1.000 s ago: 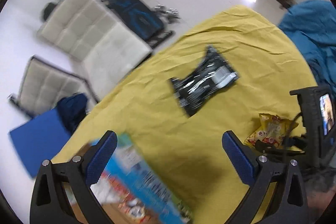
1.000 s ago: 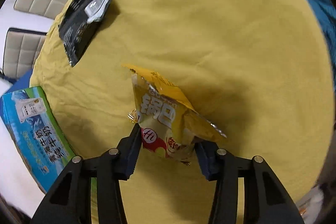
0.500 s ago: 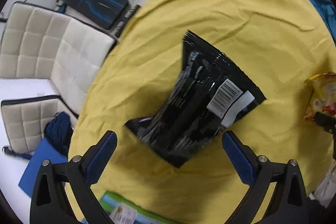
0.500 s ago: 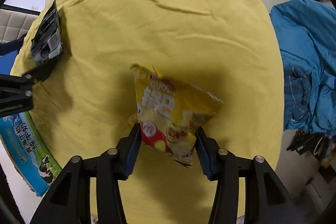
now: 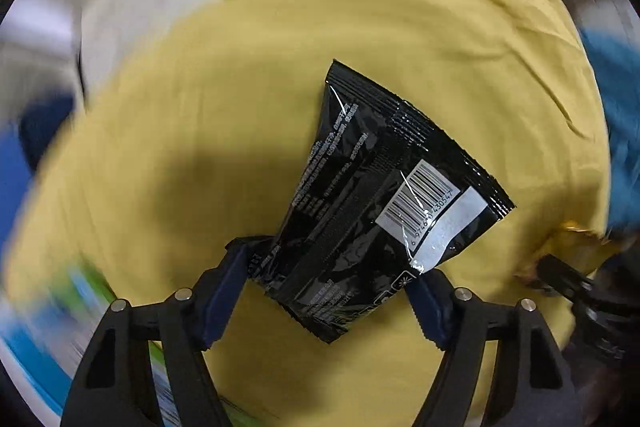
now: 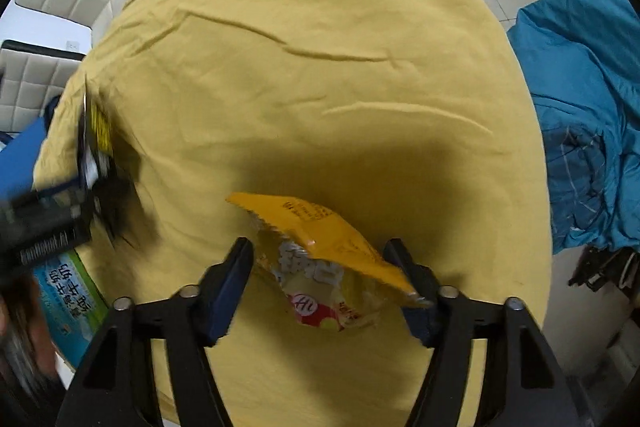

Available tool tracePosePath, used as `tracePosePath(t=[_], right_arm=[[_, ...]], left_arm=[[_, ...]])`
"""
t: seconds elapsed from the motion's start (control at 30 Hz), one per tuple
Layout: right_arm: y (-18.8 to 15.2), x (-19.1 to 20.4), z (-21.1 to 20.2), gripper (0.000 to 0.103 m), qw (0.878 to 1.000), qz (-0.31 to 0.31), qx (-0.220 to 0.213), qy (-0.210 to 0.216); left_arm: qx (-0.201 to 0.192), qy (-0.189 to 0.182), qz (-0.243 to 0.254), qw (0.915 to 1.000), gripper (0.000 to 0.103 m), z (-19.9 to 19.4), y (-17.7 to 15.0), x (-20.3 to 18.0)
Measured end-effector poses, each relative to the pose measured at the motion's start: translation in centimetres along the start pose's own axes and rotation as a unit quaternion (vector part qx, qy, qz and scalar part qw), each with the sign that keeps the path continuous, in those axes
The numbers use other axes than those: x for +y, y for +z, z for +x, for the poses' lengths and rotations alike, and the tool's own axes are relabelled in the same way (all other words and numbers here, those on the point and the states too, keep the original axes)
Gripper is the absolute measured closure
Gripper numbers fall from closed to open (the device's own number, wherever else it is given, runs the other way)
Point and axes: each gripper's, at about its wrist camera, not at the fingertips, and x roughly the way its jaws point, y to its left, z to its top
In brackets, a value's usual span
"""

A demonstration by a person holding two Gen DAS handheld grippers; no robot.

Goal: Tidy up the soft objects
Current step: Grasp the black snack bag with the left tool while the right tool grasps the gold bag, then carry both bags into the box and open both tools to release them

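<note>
Blurred box point(image 5: 86, 311) — cut off, illegible txt

A snack packet point(image 5: 384, 195) lies on the tablecloth point(image 5: 200, 107); a chip bag point(image 6: 332, 267) sits to its right, a carton point(image 6: 68, 291) near left.

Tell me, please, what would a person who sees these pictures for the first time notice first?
Probably the glossy black snack bag, with its white barcode, between the fingers of the left gripper above the yellow cloth. Next, the yellow chip bag, pinched in the right gripper over the same cloth.
</note>
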Motion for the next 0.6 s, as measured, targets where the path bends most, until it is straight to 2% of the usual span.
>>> tracePosePath(t=[0.07,0.13,0.3,0.4,0.47,0.53,0.6], right_arm=[[-0.4,-0.1,0.3,0.048,1.000,-0.004,0.007,0.007],[-1.0,0.0,0.6,0.049,1.000,-0.017,0.021,0.014],[-4.0,0.6,0.6,0.049,0.994,-0.092,0.066,0.006],[-5.7,1.1,1.1,0.048,0.988,-0.130,0.087,-0.016],[-6.0,0.9,1.0,0.044,0.989,-0.125,0.068,-0.023],[-6.4,0.4,0.4,0.023,0.993,-0.109,0.047,-0.021],[-7.2,-0.1,-0.5,0.022,0.995,-0.092,0.028,-0.020]], left_arm=[[0.008,-0.042,-0.045,0.9981,0.030,0.4,-2.1,0.5],[0.011,-0.058,-0.067,0.9960,0.030,0.7,-4.1,0.5],[0.007,-0.066,-0.094,0.9934,0.030,0.8,-9.2,0.0],[0.007,-0.055,-0.097,0.9938,0.029,1.9,-11.4,-0.4],[0.021,-0.050,-0.092,0.9943,0.026,3.3,-12.1,-0.9],[0.028,-0.048,-0.081,0.9952,0.025,4.0,-12.5,-1.3],[0.019,-0.044,-0.079,0.9957,0.025,3.8,-12.6,-1.4]])
